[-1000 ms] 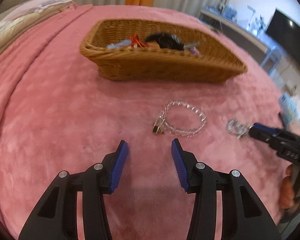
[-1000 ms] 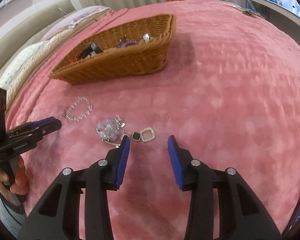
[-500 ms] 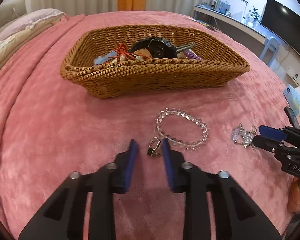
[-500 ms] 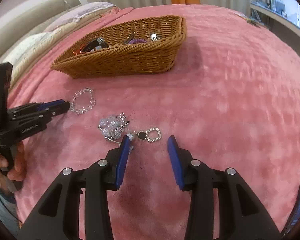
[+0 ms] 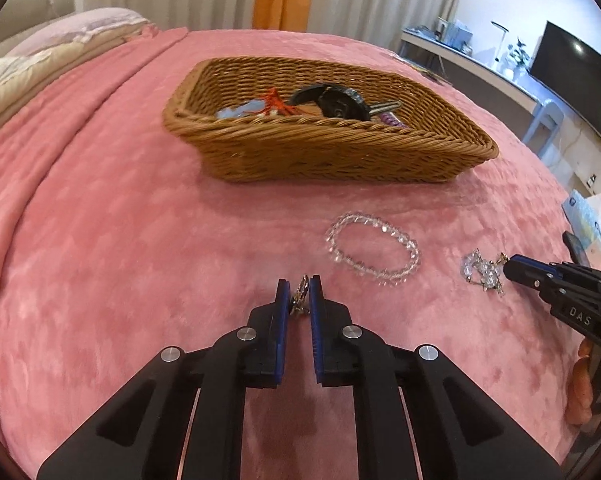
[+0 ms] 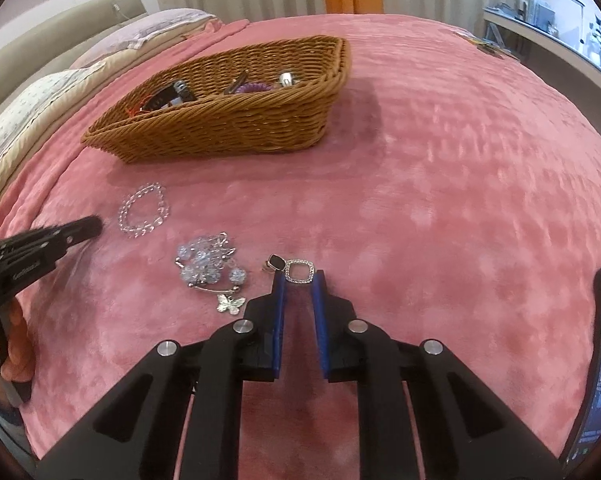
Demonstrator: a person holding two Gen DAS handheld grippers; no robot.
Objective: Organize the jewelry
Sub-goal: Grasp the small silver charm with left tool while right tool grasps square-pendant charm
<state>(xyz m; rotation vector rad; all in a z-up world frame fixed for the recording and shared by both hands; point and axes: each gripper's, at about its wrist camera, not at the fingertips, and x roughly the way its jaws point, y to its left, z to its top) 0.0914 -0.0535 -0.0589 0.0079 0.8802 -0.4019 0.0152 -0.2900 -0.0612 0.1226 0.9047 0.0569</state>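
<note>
Pink blanket (image 5: pixel 120 240), wicker basket (image 5: pixel 340 152) lying ahead of both tongs.
Left gripper (image 5: pixel 299 298) is pinching an earring (image 5: pixel 300 294); right gripper (image 6: pixel 299 286), jaws apart, is bracketing a square earring (image 6: pixel 299 272).

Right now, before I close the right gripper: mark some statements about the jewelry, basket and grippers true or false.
1. The left gripper is shut on a small earring. True.
2. The clear bead bracelet is in the basket. False: it lies on the pink blanket, in front of the basket.
3. The right gripper has its fingertips either side of the square earring. True.
4. The basket is empty. False: it holds a purple hair tie and other items.
</note>
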